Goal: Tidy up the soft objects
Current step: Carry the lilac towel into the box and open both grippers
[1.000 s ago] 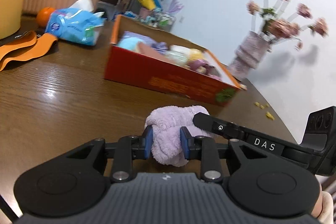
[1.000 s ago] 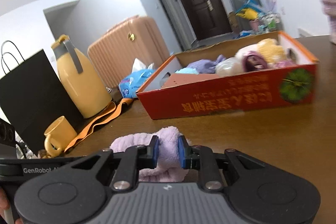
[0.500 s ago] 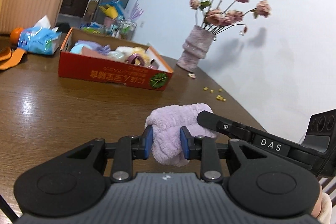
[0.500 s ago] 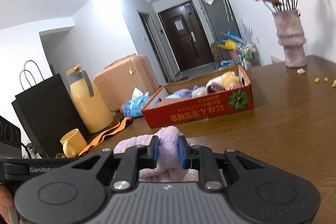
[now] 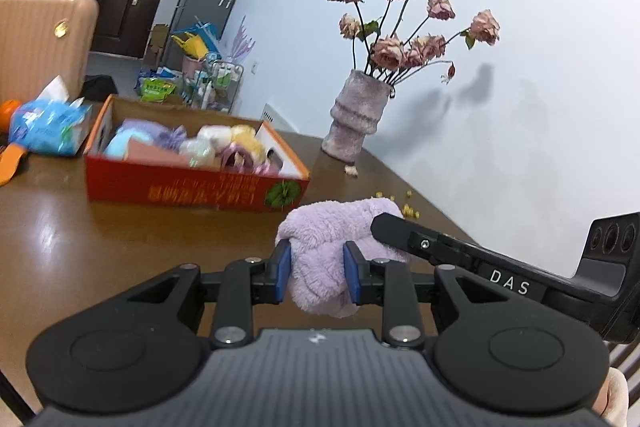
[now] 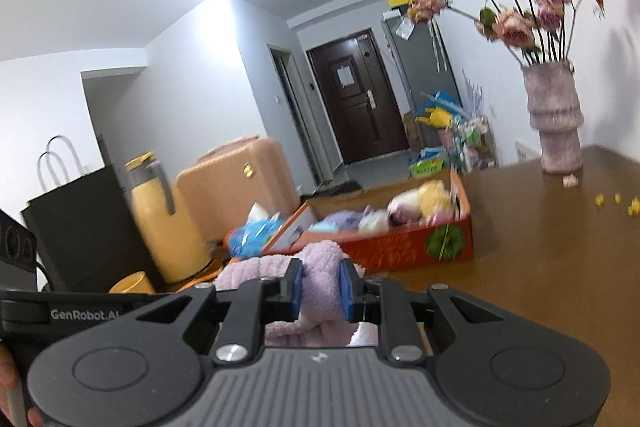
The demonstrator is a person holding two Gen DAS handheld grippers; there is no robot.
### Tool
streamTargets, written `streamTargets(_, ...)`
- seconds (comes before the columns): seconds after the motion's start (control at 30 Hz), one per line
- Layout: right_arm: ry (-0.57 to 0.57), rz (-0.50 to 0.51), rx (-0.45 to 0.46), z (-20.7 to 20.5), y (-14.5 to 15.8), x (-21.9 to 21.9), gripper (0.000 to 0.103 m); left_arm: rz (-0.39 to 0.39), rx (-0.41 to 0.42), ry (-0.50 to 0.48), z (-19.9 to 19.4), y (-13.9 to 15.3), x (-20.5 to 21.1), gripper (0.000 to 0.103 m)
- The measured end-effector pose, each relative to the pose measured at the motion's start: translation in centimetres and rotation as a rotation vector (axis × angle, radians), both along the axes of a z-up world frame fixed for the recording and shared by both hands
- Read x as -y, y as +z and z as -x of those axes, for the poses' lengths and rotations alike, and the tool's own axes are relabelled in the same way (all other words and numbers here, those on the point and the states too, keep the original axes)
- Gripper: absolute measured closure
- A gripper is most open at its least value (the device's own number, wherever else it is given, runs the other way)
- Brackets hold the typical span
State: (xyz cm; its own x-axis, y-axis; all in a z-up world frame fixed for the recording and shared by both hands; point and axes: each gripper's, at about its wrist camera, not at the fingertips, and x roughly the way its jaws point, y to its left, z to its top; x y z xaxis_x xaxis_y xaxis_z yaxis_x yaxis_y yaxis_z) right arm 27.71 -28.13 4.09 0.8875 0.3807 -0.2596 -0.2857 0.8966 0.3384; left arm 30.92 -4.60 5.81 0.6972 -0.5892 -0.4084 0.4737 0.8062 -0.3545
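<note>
Left wrist view shows the left gripper (image 5: pixel 316 275) and right gripper (image 6: pixel 320 291) both clamped on a lilac plush towel (image 5: pixel 332 247), apparently lifted above the table (image 5: pixel 100 247) near the red box (image 5: pixel 192 183); soft, light, best pinched by bunched folds.

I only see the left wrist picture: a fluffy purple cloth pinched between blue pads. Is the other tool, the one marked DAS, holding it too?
Observer: Yes. In the right wrist view the right tool has its blue pads pressed on the purple cloth.
Operator: What stands left of the tissue pack?
Observer: A tall yellow jug with a grey handle.
Operator: Anything beside it?
Observer: A black paper bag, further left in that view.
</note>
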Motion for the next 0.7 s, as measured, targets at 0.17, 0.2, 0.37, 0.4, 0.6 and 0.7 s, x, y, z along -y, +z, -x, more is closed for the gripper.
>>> streamTargets(0.17,-0.025,0.030,0.033,-8.1,2.0,1.4,0.084,0.015,-0.002,-0.031,-9.1,2.1,1.8,0.075)
streamTargets(0.2,-0.034,0.031,0.032,-10.5,2.4,1.7,0.084,0.008,0.001,-0.030,-11.3,2.3,2.2,0.075)
streamTargets(0.37,-0.071,0.032,0.007,-21.4,2.5,2.7,0.085,-0.017,-0.012,-0.008,-22.4,2.3,4.2,0.075)
streamTargets(0.4,-0.079,0.039,0.000,-23.3,2.1,2.7,0.085,-0.022,-0.016,0.009,-24.6,1.6,4.6,0.075)
streamTargets(0.6,-0.118,0.028,-0.176,-34.9,-3.5,2.7,0.085,-0.074,-0.149,0.078,-35.4,-4.1,6.1,0.074)
streamTargets(0.7,-0.121,0.069,-0.262,-37.2,-6.2,1.6,0.085,-0.155,-0.221,0.127,-38.2,-6.8,6.5,0.074)
